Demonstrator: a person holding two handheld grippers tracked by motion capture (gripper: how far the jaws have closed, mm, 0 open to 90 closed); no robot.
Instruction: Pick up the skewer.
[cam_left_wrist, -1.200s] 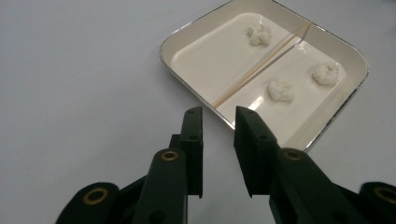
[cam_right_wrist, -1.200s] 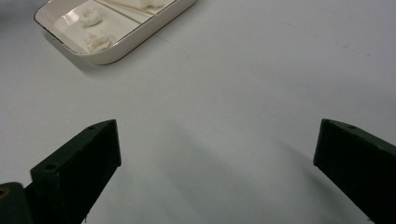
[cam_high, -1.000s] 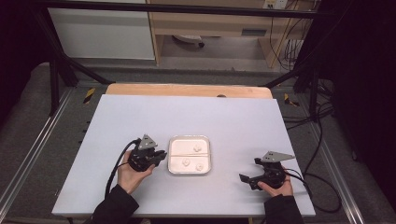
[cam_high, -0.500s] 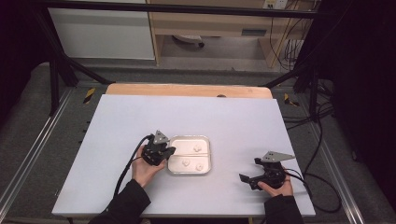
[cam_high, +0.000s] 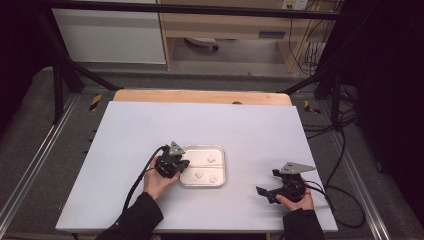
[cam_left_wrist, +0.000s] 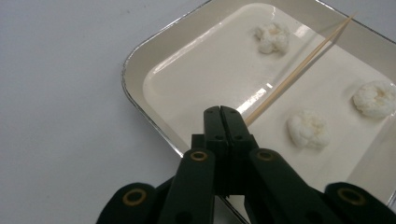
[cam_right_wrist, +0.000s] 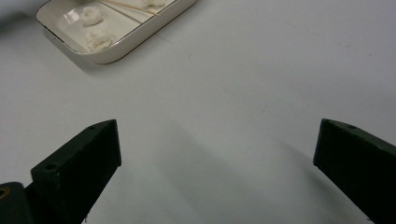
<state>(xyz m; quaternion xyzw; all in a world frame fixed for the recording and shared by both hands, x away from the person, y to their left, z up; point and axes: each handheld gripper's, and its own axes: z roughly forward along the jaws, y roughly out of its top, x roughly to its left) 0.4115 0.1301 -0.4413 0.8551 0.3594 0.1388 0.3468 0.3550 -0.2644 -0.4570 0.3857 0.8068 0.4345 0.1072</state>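
A shallow white tray (cam_high: 218, 149) with a metallic rim (cam_left_wrist: 140, 105) lies in the middle of the table and holds three white fluffy lumps (cam_left_wrist: 308, 129). My left gripper (cam_left_wrist: 221, 110) reaches over the tray's left rim (cam_high: 181, 176), shut on the near end of a thin wooden stick (cam_left_wrist: 299, 70). The stick slants away from the tips across the tray, between the lumps. In the high view the left gripper (cam_high: 181, 164) sits at the tray's left edge. My right gripper (cam_high: 267, 183) rests open on the table to the right of the tray, with nothing between its fingers (cam_right_wrist: 84, 154).
The tray (cam_right_wrist: 135, 35) lies at the far upper left of the right gripper view, with bare white table (cam_right_wrist: 243, 84) between. A wooden board (cam_high: 200, 96) borders the table's far edge. Cables (cam_high: 340, 192) trail off to the right.
The left hand has moved right and down from beside the tray to over its left rim. The right hand has stayed where it was.
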